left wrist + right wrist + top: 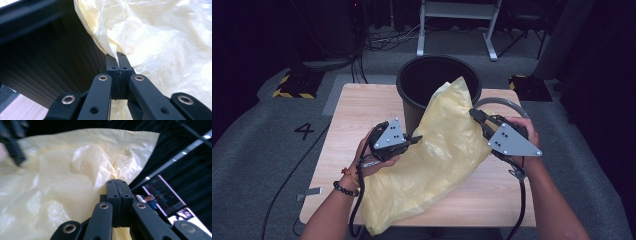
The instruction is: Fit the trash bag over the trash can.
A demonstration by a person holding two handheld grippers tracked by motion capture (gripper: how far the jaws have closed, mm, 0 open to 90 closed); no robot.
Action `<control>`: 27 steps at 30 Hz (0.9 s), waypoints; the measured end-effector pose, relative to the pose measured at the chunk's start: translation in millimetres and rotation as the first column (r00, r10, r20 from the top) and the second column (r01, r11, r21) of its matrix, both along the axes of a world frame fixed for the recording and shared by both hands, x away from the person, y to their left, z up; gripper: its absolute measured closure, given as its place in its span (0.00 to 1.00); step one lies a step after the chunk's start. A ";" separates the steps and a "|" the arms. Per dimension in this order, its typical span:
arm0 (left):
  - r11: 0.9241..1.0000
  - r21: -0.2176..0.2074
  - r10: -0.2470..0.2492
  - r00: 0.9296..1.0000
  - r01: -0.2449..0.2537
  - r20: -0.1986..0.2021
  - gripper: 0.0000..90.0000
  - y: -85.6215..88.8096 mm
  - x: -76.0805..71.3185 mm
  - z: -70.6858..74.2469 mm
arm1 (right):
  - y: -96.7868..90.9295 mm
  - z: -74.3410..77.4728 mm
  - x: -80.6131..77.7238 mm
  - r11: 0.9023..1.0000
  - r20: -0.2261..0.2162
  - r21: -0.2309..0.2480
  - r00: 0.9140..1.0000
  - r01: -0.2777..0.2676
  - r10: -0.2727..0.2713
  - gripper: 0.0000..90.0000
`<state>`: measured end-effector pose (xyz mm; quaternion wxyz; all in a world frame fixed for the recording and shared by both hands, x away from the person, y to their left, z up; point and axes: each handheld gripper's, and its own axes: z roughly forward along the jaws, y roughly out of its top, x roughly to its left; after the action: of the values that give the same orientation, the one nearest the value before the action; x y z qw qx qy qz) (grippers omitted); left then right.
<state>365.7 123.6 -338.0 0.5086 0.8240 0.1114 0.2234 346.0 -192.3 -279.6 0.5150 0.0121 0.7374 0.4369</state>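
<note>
We see the left claw [418,139] pinching one edge of the yellow plastic bag [437,160] and the right claw [474,114] pinching the opposite edge, the bag draped from the black bin [412,82] across the wooden surface [357,115].

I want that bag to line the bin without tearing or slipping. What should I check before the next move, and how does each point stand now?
1. Left gripper shut on the yellow bag edge: ok.
2. Right gripper shut on the bag's edge: ok.
3. Bag mouth spread open between the grippers: not ok, film hangs crumpled.
4. Bag raised above the black bin rim: not ok, its lower part lies on the table.
5. Bin upright, mouth unobstructed: ok.
6. Film free of tears: cannot tell.
</note>
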 end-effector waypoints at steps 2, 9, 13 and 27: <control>1.000 -0.018 -0.006 1.000 0.006 0.014 1.00 0.5 -3.5 4.3 | 3.2 6.7 5.0 0.999 0.004 0.033 1.000 0.008 -0.008 1.00; 0.999 -0.040 -0.011 0.998 0.013 0.062 1.00 -1.0 -10.6 17.1 | 16.5 21.5 22.6 0.997 0.017 0.071 0.999 0.034 -0.035 1.00; 0.999 -0.053 0.008 0.997 -0.004 0.081 1.00 -0.5 -14.1 22.2 | 23.9 25.8 32.3 0.996 0.012 0.075 0.999 0.050 -0.051 1.00; 0.981 -0.062 0.190 0.979 -0.185 0.069 1.00 6.5 -9.1 19.7 | -15.2 15.5 26.3 0.964 -0.148 0.246 0.987 0.104 -0.068 0.44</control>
<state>356.6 130.1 -318.3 0.5116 0.7866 0.1756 0.2978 372.3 -207.5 -264.1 0.4753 0.1400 0.7085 0.5025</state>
